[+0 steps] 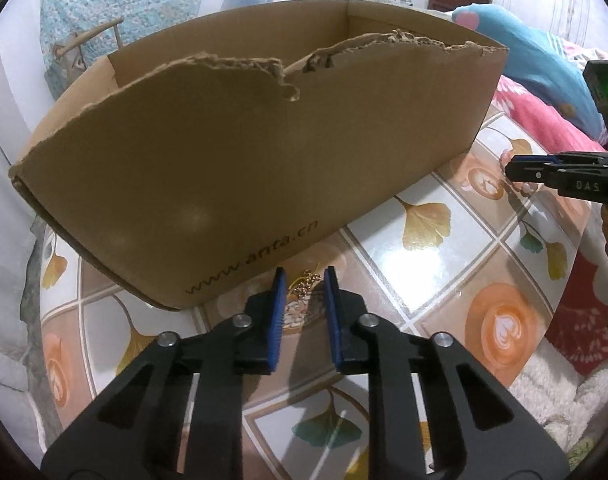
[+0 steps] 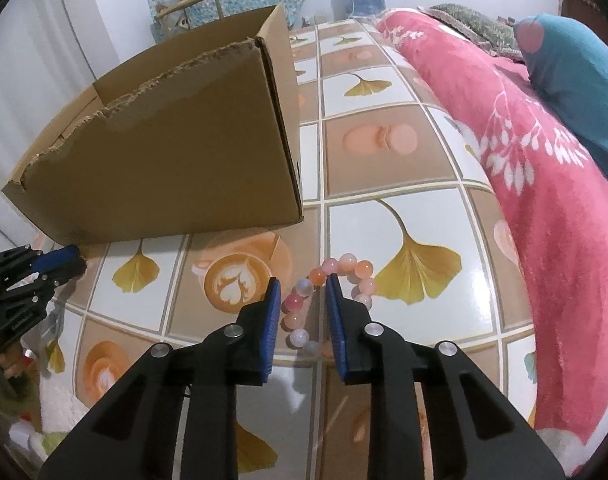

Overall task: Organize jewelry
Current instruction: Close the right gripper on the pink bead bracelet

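Blue ribbed pads line the inner faces of both grippers' black fingers. On the left gripper (image 1: 304, 280) the pads stand a narrow gap apart, tips down at the table, and a small gold chain (image 1: 304, 285) lies bunched between them; whether the pads press it yet I cannot tell, since a sliver of space shows on each side of the chain. That chain sits on the tabletop just in front of the near wall of a cardboard box (image 1: 264, 152).

The right gripper (image 2: 303, 286) is likewise drawn nearly closed, its pads a narrow gap apart over one side of a bead bracelet (image 2: 331, 276) of pink, orange and milky white beads. The left pad lies against the beads on that side, while the ring's far side curves outside the right finger; a firm hold cannot be confirmed. The bracelet rests on the table (image 2: 403, 152), near the box's corner and well apart from the chain.

Printed along the box's lower front is "www.anta.cn" in dark letters. Seen from the left wrist, the right gripper's side bears the letters "DAS", and a green light glows above it. The box's top edge is torn and ragged. The tablecloth shows ginkgo leaves, latte cups and macarons. A pink blanket (image 2: 543, 184) lies beside the table.
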Demonstrator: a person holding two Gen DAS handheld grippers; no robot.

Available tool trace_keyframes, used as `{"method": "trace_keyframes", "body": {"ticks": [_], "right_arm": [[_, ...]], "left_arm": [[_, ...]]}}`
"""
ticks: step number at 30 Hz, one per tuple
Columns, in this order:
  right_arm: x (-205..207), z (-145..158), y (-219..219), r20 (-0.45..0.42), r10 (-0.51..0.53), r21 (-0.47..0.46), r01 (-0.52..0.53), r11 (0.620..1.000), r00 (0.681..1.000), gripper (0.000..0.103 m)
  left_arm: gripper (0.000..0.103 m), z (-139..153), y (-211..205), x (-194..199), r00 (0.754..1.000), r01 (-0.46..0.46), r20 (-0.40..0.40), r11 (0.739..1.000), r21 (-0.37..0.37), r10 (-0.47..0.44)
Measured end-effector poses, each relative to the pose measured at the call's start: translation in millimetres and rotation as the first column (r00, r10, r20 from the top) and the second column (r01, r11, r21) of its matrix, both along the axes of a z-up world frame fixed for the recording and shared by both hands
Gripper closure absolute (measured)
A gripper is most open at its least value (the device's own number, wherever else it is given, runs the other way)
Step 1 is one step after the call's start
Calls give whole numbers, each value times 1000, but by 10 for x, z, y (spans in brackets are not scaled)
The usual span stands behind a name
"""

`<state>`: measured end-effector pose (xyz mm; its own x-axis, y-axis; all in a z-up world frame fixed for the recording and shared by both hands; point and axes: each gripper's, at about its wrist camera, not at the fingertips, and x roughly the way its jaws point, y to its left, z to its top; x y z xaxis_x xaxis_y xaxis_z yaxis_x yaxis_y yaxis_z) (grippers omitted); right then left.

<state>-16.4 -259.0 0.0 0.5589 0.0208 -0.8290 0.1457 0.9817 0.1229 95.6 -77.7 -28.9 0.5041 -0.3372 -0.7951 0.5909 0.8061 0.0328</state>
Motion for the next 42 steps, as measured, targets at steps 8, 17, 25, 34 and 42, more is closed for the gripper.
{"method": "trace_keyframes", "body": {"ticks": [8, 17, 25, 34, 42], "right_arm": [[9, -9, 1, 2, -1, 3, 1, 1000, 1000, 84], [20, -15, -20, 0, 1, 13, -1, 1000, 1000, 92], [10, -1, -46, -25, 19, 42, -18, 999, 1000, 92], [71, 5, 50, -55, 41, -45, -43, 998, 998, 78], [115, 13, 191, -79, 70, -132, -80, 988, 994, 78]], "left_arm": [[99, 9, -53, -22, 1000, 22, 17, 1000, 16, -22], [100, 20, -138, -47, 1000, 7, 25, 999, 40, -8], [101, 25, -256, -95, 1000, -5, 18, 998, 62, 4], [101, 44, -303, -111, 1000, -7, 10, 997, 72, 6], [101, 74, -327, -69, 1000, -21, -4, 998, 65, 21]]}}
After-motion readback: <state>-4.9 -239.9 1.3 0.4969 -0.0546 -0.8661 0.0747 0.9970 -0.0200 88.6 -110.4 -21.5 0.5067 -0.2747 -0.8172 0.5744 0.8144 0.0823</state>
